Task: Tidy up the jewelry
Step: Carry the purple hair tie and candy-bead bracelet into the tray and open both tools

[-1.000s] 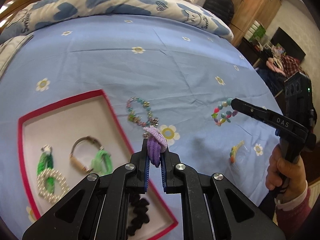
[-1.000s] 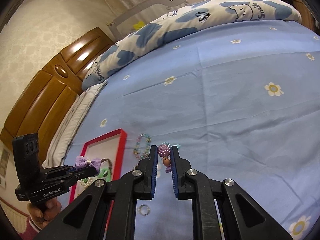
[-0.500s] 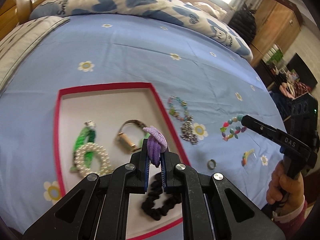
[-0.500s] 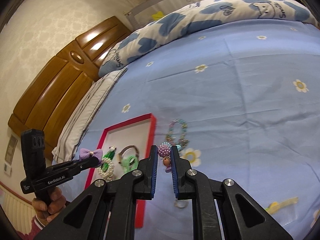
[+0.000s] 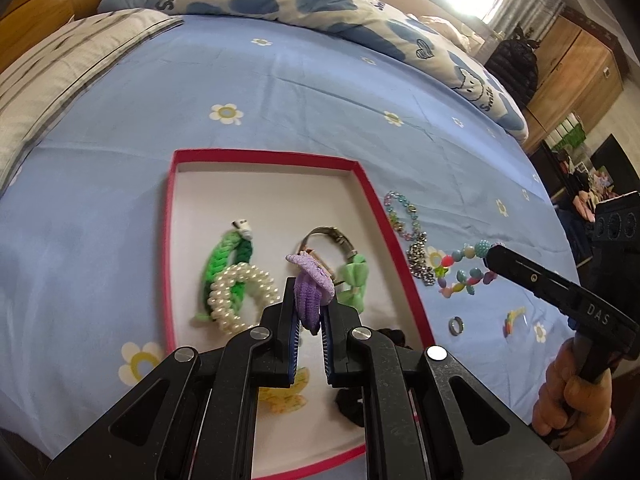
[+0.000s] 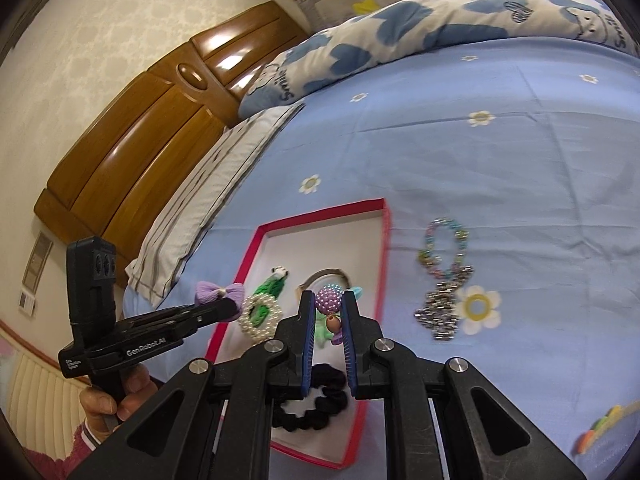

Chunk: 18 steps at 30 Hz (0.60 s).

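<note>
The black scrunchie (image 5: 394, 338) peeks out, half-hidden behind the left tongs (image 5: 309, 312), which pinch a purple bow hair tie (image 5: 311, 294) above the red-rimmed tray (image 5: 168, 240). Right tongs (image 6: 328, 312) pinch a multicoloured beaded bracelet (image 6: 329, 300), hiding the green bow (image 5: 354, 280). Right of the tray on the bed: pastel bracelet (image 5: 402, 214), ring (image 5: 456, 325).
</note>
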### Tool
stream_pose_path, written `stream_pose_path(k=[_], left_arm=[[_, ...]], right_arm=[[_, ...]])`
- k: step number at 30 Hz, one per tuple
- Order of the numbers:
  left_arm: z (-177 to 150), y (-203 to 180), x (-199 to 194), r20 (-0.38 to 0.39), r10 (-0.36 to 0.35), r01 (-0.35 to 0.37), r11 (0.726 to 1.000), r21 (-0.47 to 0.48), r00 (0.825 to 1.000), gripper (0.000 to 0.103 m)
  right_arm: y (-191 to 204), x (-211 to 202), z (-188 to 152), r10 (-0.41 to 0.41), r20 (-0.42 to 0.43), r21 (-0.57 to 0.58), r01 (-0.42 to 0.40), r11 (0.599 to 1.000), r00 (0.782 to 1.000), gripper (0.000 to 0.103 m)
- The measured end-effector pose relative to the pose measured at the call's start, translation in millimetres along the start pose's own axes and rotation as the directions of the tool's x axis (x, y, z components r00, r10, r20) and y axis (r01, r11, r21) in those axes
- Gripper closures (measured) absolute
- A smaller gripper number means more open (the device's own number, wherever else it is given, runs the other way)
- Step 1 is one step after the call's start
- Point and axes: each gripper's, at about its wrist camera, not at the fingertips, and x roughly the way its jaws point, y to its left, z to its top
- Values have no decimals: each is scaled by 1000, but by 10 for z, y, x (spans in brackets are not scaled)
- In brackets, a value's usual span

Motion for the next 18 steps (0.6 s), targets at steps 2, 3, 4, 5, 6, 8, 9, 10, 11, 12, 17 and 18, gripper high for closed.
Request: stream_pose_path(k=[2,3,4,5,6,8,9,10,11,12,17,18], left_arm=[[-23,42,1,-3,3,-3,1000,-7,1000,95],[-35,64,3,-4,6,-6,1000,-9,1000,95],[-46,86,5,-6,10,-10,1000,-11,1000,95],[-51,104,11,-8,11,-11,1000,-13,1000,95],[-55,126,16,-11,10,-10,1000,-16,1000,95],[-67,172,30,-14,14,-15,1000,-25,1000,95],[-75,201,42,-18,16,-16,999,-32,1000,95],[-80,222,53,-20,17,-18,999,-37,1000,95],[-80,243,65,-23,18,-19,999,-41,1000,95],[-85,265,84,-27,20,-21,999,-45,999,95],[-92,382,204,-47,29,-32,997,-71,998,95],[-90,411,228,-50,32,-36,996,-79,998,95]], right_arm=[[55,51,-14,8,-10,-7,-8,1000,1000,91],[92,92,-23,13,-18,-13,-13,1000,1000,91],[123,124,-36,17,-23,-17,-17,1000,1000,91],[144,143,-43,20,-27,-18,-20,1000,999,91],[176,181,-52,25,-34,-22,-26,999,999,91],[226,236,-66,36,-47,-27,-37,999,998,91],[253,267,-71,42,-53,-29,-43,999,998,91],[281,291,-75,46,-58,-30,-48,998,997,91],[316,334,-82,51,-66,-36,-54,998,997,91],[345,372,-90,54,-72,-40,-57,998,996,91],[385,567,-111,59,-103,-48,-65,997,993,91],[366,626,-111,55,-111,-45,-61,997,992,91]])
